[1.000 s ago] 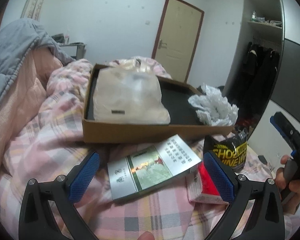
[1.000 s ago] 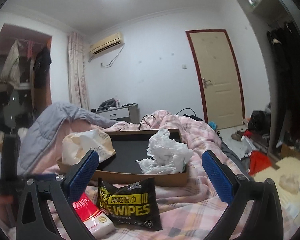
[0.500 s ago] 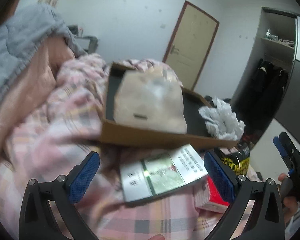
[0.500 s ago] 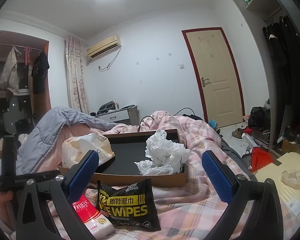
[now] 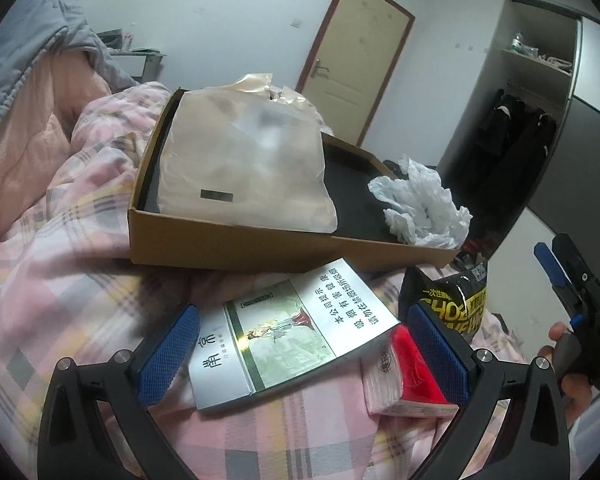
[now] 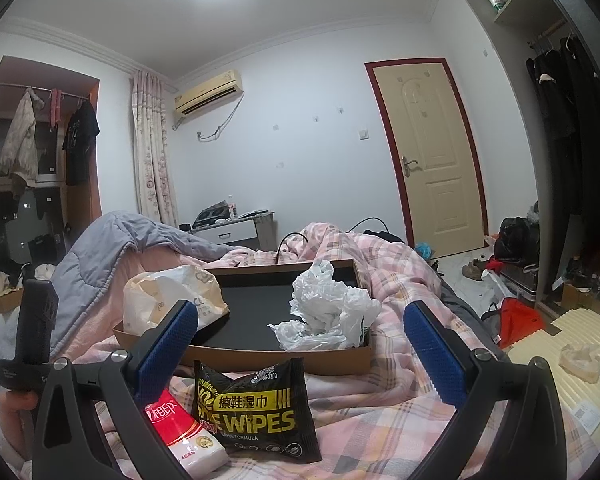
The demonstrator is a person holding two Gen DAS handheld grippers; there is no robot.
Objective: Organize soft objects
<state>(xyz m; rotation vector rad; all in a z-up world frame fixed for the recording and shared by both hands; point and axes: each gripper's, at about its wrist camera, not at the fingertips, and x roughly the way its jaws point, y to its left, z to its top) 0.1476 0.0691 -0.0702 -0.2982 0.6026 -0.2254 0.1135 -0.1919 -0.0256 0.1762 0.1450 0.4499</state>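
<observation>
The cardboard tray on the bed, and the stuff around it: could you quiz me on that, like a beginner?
1. True or false: the crumpled white plastic bag lies inside the cardboard tray.
2. Which item lies nearest the right gripper?
A. black wipes pack
B. beige bag
C. flat silver-green box
3. Fill in: both the left gripper and the right gripper are ____ and hold nothing.

Key: 1 true; 2 A; 3 open.
</observation>
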